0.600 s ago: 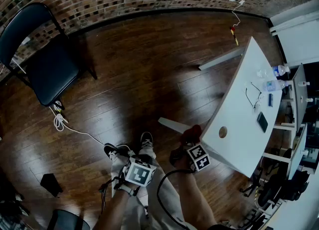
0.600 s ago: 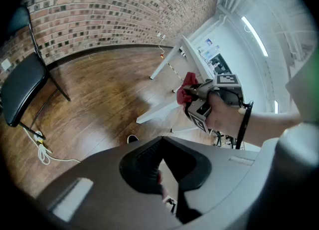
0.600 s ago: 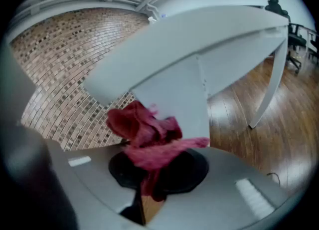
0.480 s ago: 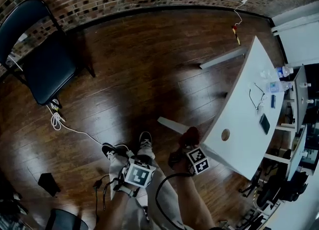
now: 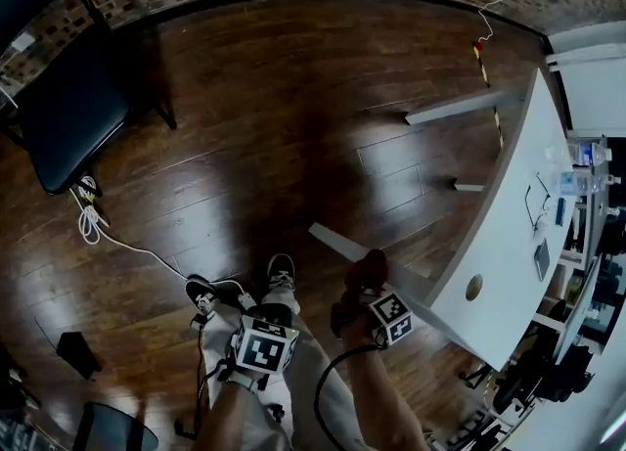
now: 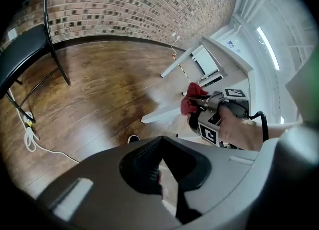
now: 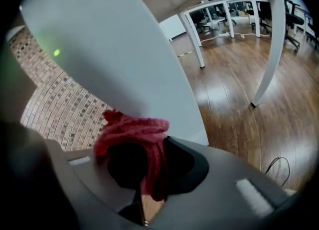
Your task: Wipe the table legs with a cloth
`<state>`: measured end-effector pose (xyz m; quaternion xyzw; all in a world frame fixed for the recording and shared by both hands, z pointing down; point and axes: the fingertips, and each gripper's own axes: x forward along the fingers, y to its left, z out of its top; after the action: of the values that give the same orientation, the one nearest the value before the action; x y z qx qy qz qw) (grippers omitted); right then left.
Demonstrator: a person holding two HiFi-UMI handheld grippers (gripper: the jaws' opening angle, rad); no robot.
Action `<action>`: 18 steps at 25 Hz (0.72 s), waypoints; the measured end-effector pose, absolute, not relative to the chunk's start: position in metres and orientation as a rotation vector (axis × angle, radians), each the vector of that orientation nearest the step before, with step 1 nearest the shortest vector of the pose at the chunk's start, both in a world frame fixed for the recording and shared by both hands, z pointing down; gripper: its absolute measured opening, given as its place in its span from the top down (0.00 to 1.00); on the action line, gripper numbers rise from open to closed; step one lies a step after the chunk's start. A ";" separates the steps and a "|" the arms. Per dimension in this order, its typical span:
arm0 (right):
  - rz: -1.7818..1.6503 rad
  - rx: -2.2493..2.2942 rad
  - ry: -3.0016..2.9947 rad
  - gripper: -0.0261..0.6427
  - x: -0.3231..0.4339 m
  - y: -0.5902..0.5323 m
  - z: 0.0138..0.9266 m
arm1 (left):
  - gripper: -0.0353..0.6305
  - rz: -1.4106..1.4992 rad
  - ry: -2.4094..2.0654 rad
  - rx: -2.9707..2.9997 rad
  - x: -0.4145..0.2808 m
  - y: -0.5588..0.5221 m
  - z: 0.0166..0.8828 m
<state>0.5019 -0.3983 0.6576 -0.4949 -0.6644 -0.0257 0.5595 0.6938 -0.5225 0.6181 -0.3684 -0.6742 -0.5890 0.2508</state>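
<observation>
**Q:** Hazard at this step?

**A:** Expect loss of contact. Note the red knitted cloth [image 7: 132, 134] pinched in the right claw [image 7: 144, 174] and pressed on the white slanted table leg [image 7: 124, 49], just under the white worktop [image 5: 499, 244]. Avoid pushing off-axis, which would probably slide it off the sloping face. Avoid heavy pressure, which would likely bunch it and drag it out, leaving bare claw on paint.

**Q:** Left claw?

**A:** Read the left claw [image 6: 164, 174] as pressed nearly together, with nothing between. Find it low at the near thigh, well apart from the leg.

**Q:** Change from half a second ago?

**A:** Find the cloth on much the same stretch of leg. Note the swung head view, with the black chair [image 5: 68, 116] nearer the far-left edge and the worktop further right.
</observation>
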 end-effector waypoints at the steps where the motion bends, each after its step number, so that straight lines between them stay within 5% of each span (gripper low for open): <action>1: -0.045 -1.136 -1.564 0.88 0.501 -0.397 0.670 | 0.94 -1.611 -1.833 -1.005 0.694 -0.520 0.626; 18: -0.124 -0.990 -1.706 0.88 0.502 -0.396 0.845 | 0.94 -1.689 -1.867 -1.022 0.722 -0.501 0.738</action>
<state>0.5018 -0.3964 0.8448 -0.4181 -0.7207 -0.0524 0.5504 0.7217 -0.5015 0.7380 -0.3677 -0.6716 -0.6078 0.2107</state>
